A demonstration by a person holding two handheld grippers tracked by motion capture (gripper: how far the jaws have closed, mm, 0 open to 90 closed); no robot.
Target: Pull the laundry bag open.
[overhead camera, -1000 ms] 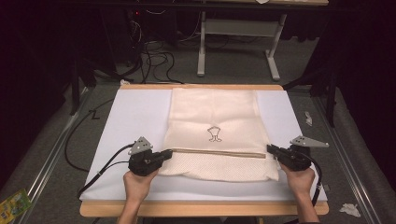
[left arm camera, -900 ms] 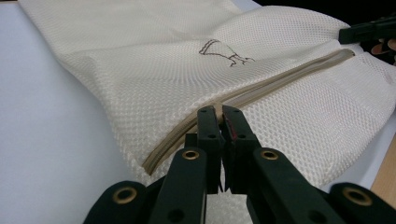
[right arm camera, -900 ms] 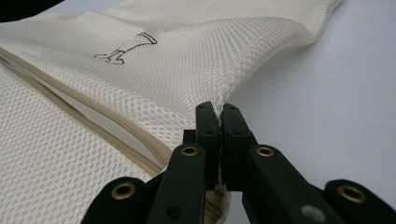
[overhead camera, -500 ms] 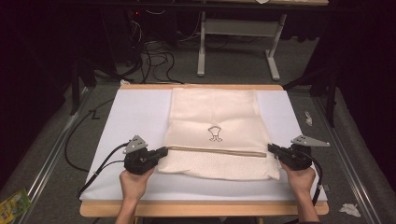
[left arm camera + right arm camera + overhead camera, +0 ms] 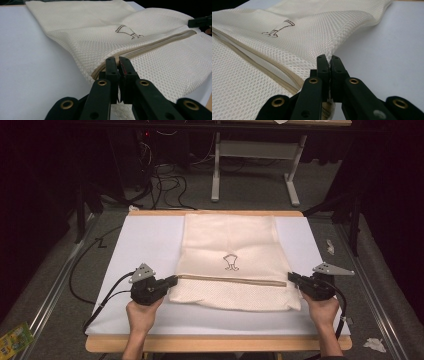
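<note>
A cream mesh bag (image 5: 230, 250) with a small dark logo (image 5: 230, 262) lies flat on the white mat (image 5: 145, 245). A tan zipper (image 5: 230, 280) runs across its near part. My left gripper (image 5: 172, 280) is shut on the bag's left edge at the zipper's end, as the left gripper view (image 5: 117, 62) shows, with mesh (image 5: 155, 65) pinched between the jaws. At the opposite end my right gripper (image 5: 291, 278) is shut on the bag's right edge (image 5: 328, 61). The zipper (image 5: 262, 67) gapes a little there.
The mat lies on a wooden table (image 5: 215, 344) whose front edge is close to the hands. Black cables (image 5: 100, 290) trail from the left gripper over the mat's left side. Desk legs (image 5: 255, 165) and wires stand on the floor beyond.
Both grippers have stayed at the two ends of the zipper. The left one has shifted slightly left, away from the bag's middle.
</note>
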